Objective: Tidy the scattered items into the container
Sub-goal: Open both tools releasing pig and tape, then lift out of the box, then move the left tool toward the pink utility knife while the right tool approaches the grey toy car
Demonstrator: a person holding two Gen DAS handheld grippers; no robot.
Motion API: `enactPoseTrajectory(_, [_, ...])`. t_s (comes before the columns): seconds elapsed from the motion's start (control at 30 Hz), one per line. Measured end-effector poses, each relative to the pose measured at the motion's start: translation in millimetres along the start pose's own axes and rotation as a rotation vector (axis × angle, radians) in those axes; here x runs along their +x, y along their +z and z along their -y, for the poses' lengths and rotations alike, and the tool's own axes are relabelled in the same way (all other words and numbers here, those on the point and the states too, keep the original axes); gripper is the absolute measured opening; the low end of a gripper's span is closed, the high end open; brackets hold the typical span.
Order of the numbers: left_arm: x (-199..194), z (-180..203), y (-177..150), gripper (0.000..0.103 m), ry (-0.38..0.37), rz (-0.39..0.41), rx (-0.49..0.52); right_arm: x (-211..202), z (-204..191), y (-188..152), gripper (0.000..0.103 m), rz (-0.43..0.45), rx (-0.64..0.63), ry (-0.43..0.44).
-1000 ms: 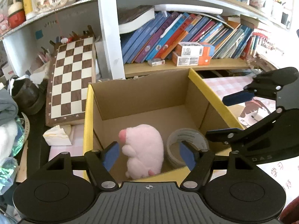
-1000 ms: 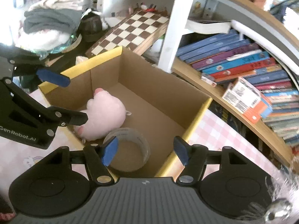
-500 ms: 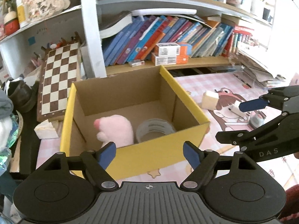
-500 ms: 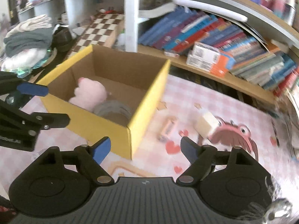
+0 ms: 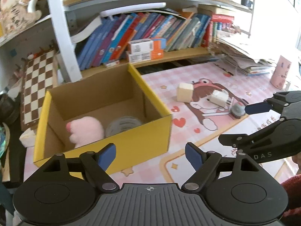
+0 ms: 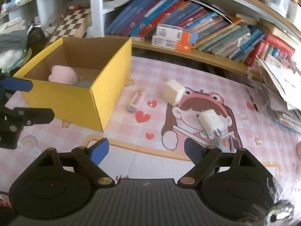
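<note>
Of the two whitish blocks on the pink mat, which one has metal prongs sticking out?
The charger plug, lying nearer the right hand-held gripper. The plain cream block beyond it shows no prongs.

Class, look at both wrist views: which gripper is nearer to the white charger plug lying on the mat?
Right. The right gripper hangs just short of the white charger plug; the left gripper sits back by the yellow box.

The yellow cardboard box stands upright and open-topped on the pink mat. Inside lie a pink plush toy and, just beside it, a roll of clear tape. Scattered on the mat outside: a cream cube, a white plug adapter, a pink tube lying flat near the box.
</note>
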State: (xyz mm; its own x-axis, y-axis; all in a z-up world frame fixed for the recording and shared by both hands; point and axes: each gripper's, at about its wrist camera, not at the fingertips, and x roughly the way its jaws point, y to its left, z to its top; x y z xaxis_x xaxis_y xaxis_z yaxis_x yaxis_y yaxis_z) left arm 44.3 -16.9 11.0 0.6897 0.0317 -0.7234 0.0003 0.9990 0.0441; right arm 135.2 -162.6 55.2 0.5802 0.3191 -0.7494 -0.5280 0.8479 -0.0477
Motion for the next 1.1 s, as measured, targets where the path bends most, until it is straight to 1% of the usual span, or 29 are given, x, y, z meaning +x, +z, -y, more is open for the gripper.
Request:
enactPoseTrajectory(0.17, [3, 18, 3, 0.083, -0.019, 0.0, 0.032, -5, 10, -6, 0.087, 0.002, 0.022, -0.013])
enactPoseTrajectory(0.27, [1, 28, 5, 0.083, -0.028, 0.026, 0.039, -6, 17, -8, 0.088, 0.003, 0.033, -0.016])
enactPoseTrajectory(0.33, [2, 34, 7, 0.083, -0.037, 0.03, 0.047, -7, 21, -10, 0.088, 0.002, 0.04, -0.016])
enactPoseTrajectory(0.83, [18, 67, 14, 0.083, -0.031, -0.011, 0.081, -4, 53, -19, 0.089, -0.007, 0.072, -0.003])
enactPoseTrajectory(1.1, [22, 81, 27, 0.083, -0.017, 0.029, 0.097, -1, 74, -19, 0.089, 0.008, 0.096, -0.024])
